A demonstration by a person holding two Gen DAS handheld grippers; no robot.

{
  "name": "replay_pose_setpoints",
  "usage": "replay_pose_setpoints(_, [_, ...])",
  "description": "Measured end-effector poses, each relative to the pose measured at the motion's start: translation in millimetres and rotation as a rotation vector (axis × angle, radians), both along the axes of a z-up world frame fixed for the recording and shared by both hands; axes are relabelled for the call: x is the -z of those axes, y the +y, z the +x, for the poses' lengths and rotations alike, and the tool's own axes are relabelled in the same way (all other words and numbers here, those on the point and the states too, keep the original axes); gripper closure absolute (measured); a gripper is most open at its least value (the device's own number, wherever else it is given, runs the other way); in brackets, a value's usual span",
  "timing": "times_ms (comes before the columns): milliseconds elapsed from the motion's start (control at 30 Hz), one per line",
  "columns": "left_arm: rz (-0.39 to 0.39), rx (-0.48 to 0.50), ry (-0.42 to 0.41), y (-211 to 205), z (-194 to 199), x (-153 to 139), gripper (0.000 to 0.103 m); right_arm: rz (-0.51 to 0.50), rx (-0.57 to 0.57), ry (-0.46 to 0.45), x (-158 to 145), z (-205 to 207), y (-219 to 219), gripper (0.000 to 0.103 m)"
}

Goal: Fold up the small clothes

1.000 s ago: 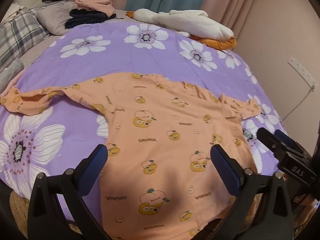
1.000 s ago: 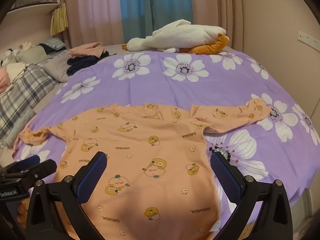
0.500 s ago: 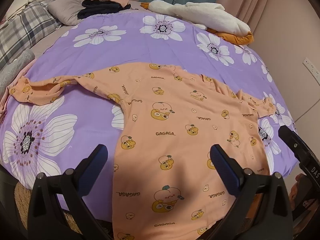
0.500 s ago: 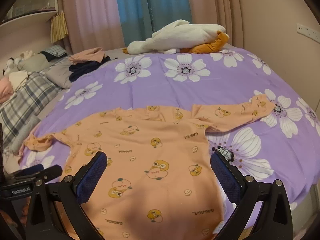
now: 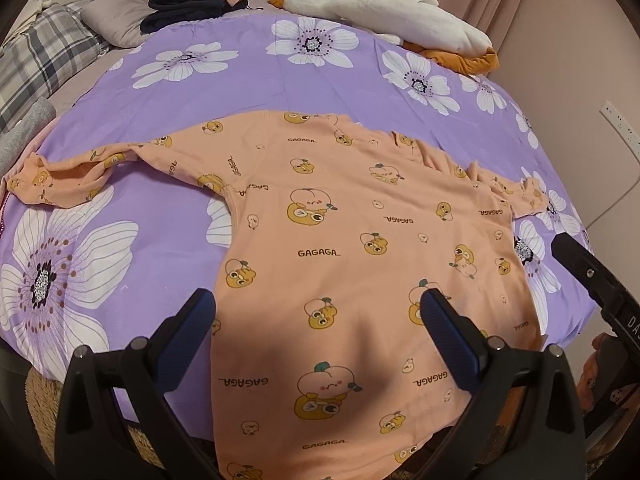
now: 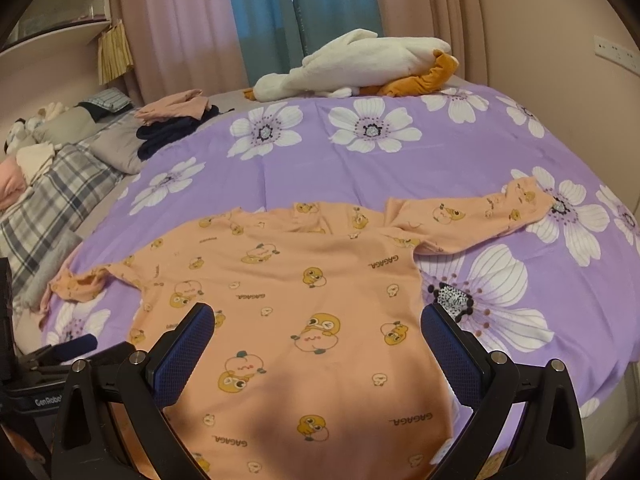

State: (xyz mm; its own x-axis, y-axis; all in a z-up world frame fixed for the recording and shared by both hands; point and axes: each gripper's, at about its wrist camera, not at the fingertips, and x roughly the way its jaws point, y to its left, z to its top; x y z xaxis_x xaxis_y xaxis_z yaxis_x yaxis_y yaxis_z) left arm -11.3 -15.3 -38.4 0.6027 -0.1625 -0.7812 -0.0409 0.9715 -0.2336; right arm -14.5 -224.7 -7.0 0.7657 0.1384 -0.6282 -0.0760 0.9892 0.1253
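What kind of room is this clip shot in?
Most likely a bedroom: an orange shirt lies spread on a bed with a purple flowered sheet, pillows at one side, curtains behind.

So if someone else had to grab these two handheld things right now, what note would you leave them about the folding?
Left tool: open, holding nothing, hovering over the lower part of the orange top.
Right tool: open, empty, also above the top's lower half.
The top lies spread flat on the purple flowered bedspread, both sleeves stretched out to the sides, hem hanging over the near edge of the bed.
Done: the top is laid out; no fold is visible.
Left: fold in the sleeves, then fold the body. A pile of other clothes sits at the far left of the bed.
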Motion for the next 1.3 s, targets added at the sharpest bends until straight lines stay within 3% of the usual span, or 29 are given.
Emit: replay_pose_setpoints(1300, [-0.008, -0.038, -0.009, 9.2, -2.9, -4.0, 0.001, 0.009, -0.004, 0.002, 0.1, -1.7, -0.5, 0.001])
